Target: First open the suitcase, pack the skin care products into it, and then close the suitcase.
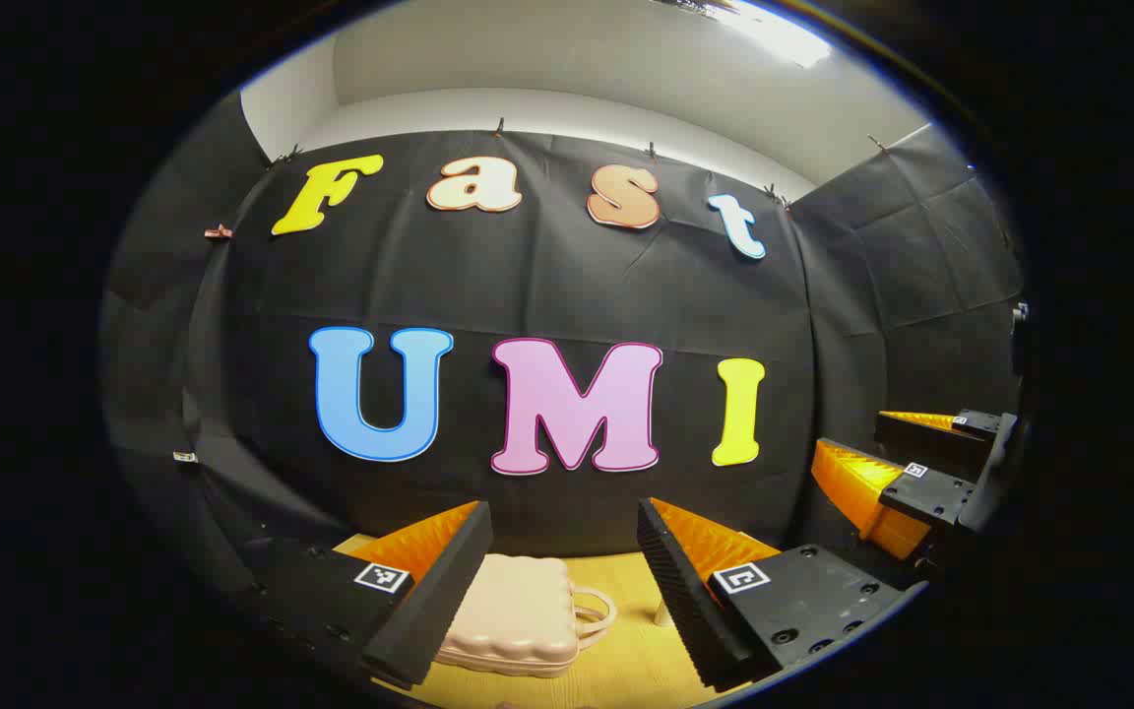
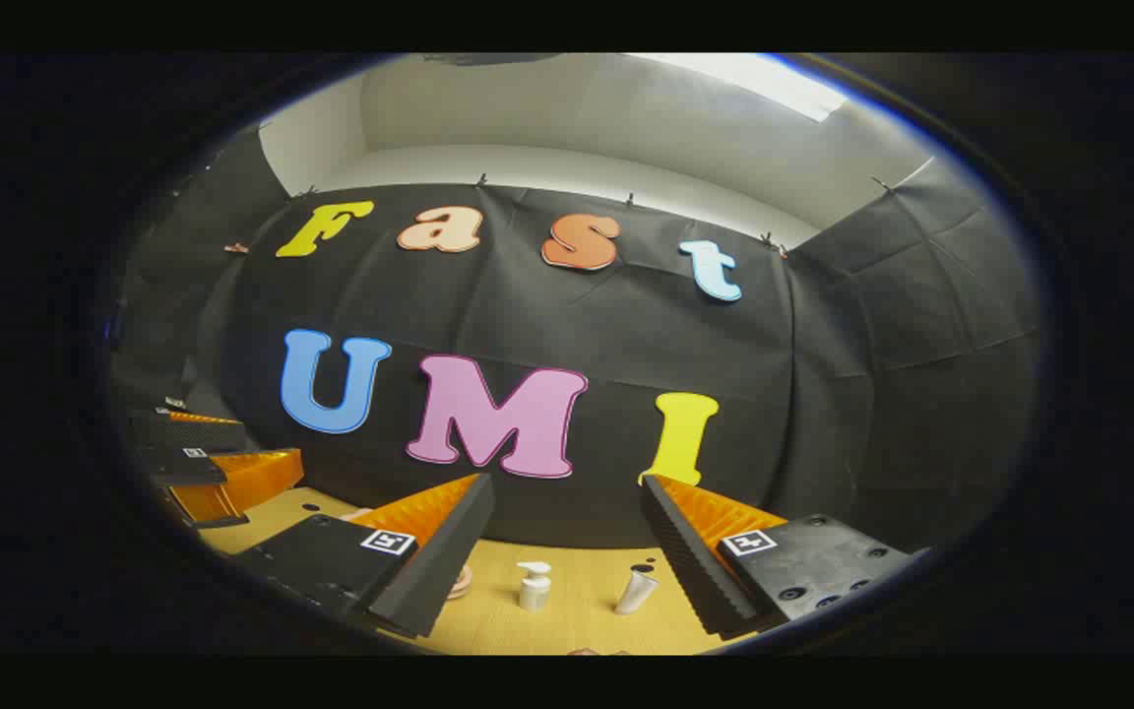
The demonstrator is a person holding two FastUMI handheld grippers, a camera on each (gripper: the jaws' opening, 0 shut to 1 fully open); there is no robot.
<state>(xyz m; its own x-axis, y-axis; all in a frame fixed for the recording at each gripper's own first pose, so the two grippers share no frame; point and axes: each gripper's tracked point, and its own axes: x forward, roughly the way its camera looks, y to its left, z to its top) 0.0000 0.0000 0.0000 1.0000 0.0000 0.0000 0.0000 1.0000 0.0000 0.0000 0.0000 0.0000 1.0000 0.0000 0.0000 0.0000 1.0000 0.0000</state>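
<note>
Nothing done yet — suitcase lies closed on the table before the left tool, pump bottle and tube unpacked before the right tool; both tools released, empty.

The left claw is held level, pointing straight ahead, its two fingers spread wide with nothing between them. The right claw is posed the same way, fingers parted and gripping nothing. In the left gripper view the right claw sits off to the right side, near the left one and at about the same height. In the right gripper view the left claw appears at the left edge, also with its fingers apart.
</note>
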